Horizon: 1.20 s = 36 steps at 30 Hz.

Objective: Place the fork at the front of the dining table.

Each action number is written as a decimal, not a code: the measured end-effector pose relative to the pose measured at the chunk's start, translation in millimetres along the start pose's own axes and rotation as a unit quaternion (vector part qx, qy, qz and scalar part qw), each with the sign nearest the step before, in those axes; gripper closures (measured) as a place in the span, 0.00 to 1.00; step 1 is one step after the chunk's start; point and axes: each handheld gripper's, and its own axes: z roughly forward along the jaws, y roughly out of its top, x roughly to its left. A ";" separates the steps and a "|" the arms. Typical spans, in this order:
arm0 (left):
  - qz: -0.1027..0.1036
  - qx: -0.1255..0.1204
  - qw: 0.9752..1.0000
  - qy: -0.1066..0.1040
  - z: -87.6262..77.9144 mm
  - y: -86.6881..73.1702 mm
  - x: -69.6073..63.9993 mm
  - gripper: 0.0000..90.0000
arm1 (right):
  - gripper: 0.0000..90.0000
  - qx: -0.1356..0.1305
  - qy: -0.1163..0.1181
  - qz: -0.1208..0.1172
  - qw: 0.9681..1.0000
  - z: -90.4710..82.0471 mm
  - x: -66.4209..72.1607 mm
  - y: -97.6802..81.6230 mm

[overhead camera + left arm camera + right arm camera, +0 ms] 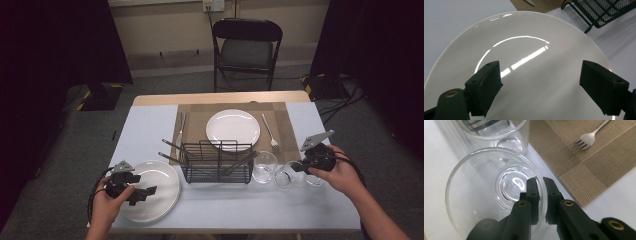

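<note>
Nearest, the right gripper was seen with its jaws clamped on the wall of a clear glass, one jaw inside the rim, one outside; the empty glass stood on the white desk beside a second glass. The left gripper was held wide over a glossy white plate. Farther off, a black wire rack held cutlery, and a woven mat carried a plate.
</note>
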 end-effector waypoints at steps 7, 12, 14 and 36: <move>0.003 0.001 1.000 0.000 0.6 0.3 -0.6 0.19 | 0.94 -0.012 0.006 -0.004 1.000 -6.9 2.5 -1.7; 0.000 -0.003 1.000 0.000 -0.5 0.8 -0.6 0.19 | 0.94 -0.019 0.008 -0.011 1.000 -14.1 7.1 -6.1; 0.001 -0.002 1.000 0.001 -0.4 1.0 -1.2 0.19 | 0.94 -0.021 0.015 -0.013 1.000 -14.8 9.5 -7.6; 0.003 -0.005 1.000 0.000 -0.6 2.6 -2.9 0.19 | 0.94 -0.004 0.062 -0.072 0.995 7.8 50.6 14.8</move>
